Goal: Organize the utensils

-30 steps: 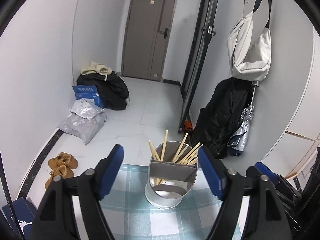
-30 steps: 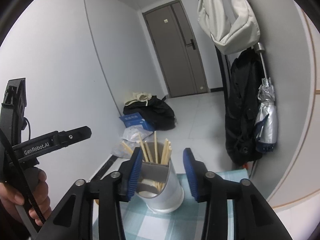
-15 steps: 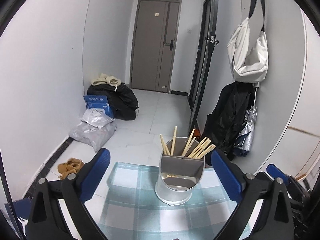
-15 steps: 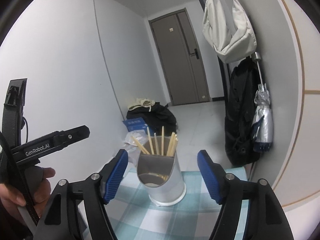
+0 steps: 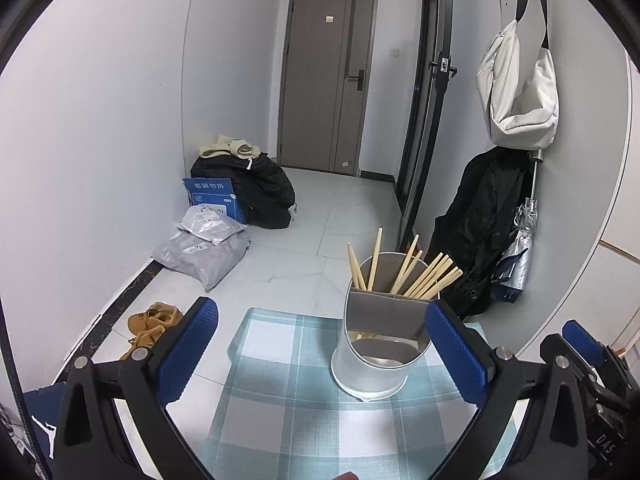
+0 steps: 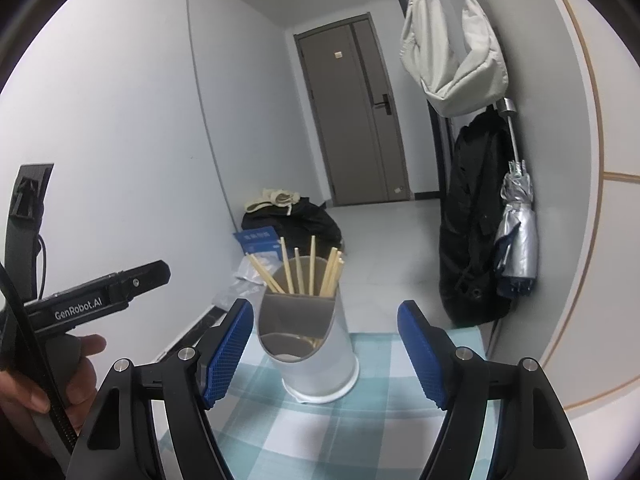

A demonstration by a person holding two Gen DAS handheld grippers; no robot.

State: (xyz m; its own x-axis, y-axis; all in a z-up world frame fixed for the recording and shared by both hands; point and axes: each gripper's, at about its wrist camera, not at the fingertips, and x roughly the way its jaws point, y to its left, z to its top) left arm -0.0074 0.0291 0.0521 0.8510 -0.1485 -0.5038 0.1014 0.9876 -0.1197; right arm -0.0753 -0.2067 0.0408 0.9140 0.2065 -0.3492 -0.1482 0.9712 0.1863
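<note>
A silver metal utensil holder (image 5: 378, 350) stands upright near the far edge of a table with a teal checked cloth (image 5: 280, 412). Several wooden chopsticks (image 5: 424, 276) stand in its back compartment; the front compartment looks empty. My left gripper (image 5: 324, 356) is open and empty, short of the holder, which sits toward its right finger. In the right wrist view the holder (image 6: 312, 348) and chopsticks (image 6: 304, 272) sit between the fingers of my right gripper (image 6: 326, 354), which is open, empty and not touching it.
The left gripper's body and the hand holding it (image 6: 76, 344) show at the left of the right wrist view. Past the table edge are a tiled floor, bags (image 5: 244, 188), shoes (image 5: 150, 326), a hung coat (image 5: 480, 232), an umbrella (image 5: 518, 248) and a white bag (image 5: 520, 92).
Both grippers have opened wider and pulled back from the holder. The right gripper's fingers were close around the holder a second ago and now stand well apart.
</note>
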